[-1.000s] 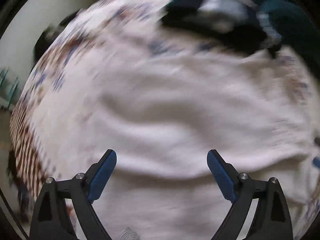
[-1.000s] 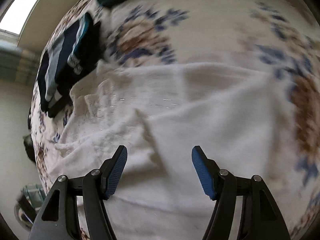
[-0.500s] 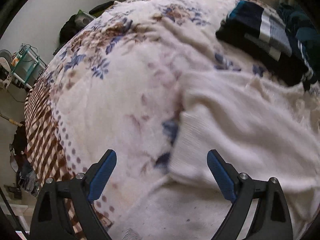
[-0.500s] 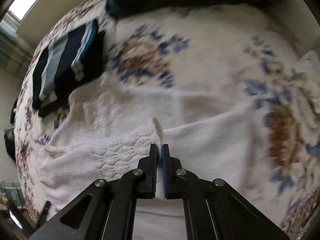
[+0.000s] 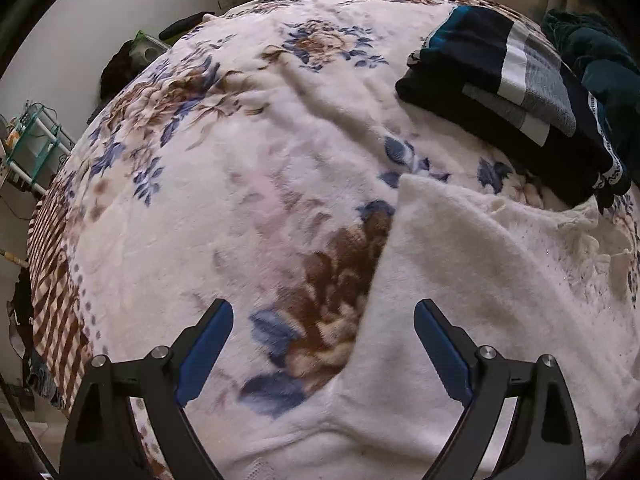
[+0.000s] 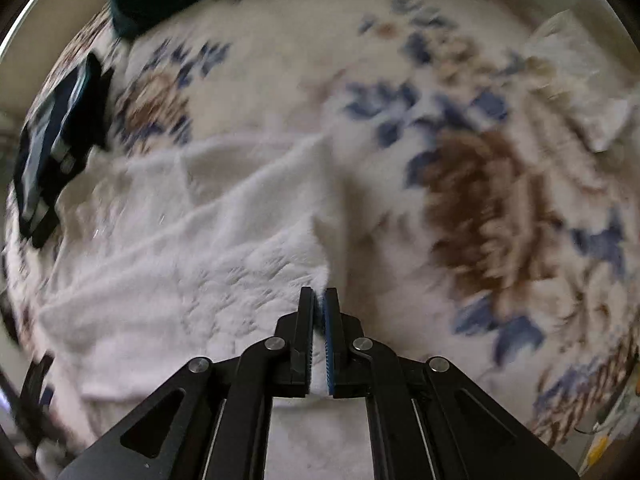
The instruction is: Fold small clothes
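Observation:
A fluffy white sweater (image 5: 480,288) lies spread on the flowered blanket (image 5: 224,184) of a bed. In the left wrist view it fills the lower right, and its left edge runs between the fingers of my open left gripper (image 5: 323,334), which hovers over the edge and holds nothing. In the right wrist view the same white sweater (image 6: 192,264) spreads to the left. My right gripper (image 6: 319,300) is shut on a pinched fold of its right edge, with white knit showing between the blue pads.
A folded dark striped garment (image 5: 516,92) lies beyond the sweater, with dark teal clothing (image 5: 600,60) behind it. A white cloth (image 6: 580,80) rests at the far right of the bed. Beyond the bed's left edge stands a green-framed rack (image 5: 36,140) by the wall.
My right gripper went from open to shut on the sweater's edge and has drawn it along. The left gripper has moved left, from over the sweater's middle to its left edge.

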Action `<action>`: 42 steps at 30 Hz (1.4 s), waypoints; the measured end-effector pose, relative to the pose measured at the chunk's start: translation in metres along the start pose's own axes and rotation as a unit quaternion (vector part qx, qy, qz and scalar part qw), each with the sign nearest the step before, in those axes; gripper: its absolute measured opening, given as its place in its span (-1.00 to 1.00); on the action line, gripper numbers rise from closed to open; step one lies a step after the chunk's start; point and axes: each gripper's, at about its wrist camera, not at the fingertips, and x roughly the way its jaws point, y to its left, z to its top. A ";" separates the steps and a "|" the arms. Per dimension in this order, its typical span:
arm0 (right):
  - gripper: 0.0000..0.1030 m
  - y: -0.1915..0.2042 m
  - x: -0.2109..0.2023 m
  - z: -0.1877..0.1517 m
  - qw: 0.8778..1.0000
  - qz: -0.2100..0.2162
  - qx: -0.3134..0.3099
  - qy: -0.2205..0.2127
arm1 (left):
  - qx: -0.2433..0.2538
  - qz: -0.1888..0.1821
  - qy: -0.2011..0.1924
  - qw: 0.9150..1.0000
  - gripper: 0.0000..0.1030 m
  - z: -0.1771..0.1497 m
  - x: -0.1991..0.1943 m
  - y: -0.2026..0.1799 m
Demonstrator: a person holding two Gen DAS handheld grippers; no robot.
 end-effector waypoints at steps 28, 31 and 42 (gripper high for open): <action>0.14 -0.020 -0.026 -0.027 0.999 0.032 0.017 0.019 | 0.143 -0.068 -0.006 0.987 1.00 -0.004 -0.022 -0.030; 0.14 -0.023 -0.023 -0.059 0.999 0.014 -0.002 0.043 | 0.171 -0.063 0.004 0.983 1.00 -0.037 -0.029 -0.026; 0.14 -0.045 0.032 -0.182 0.980 -0.107 -0.059 0.155 | 0.182 -0.038 0.116 0.976 1.00 -0.124 0.013 0.057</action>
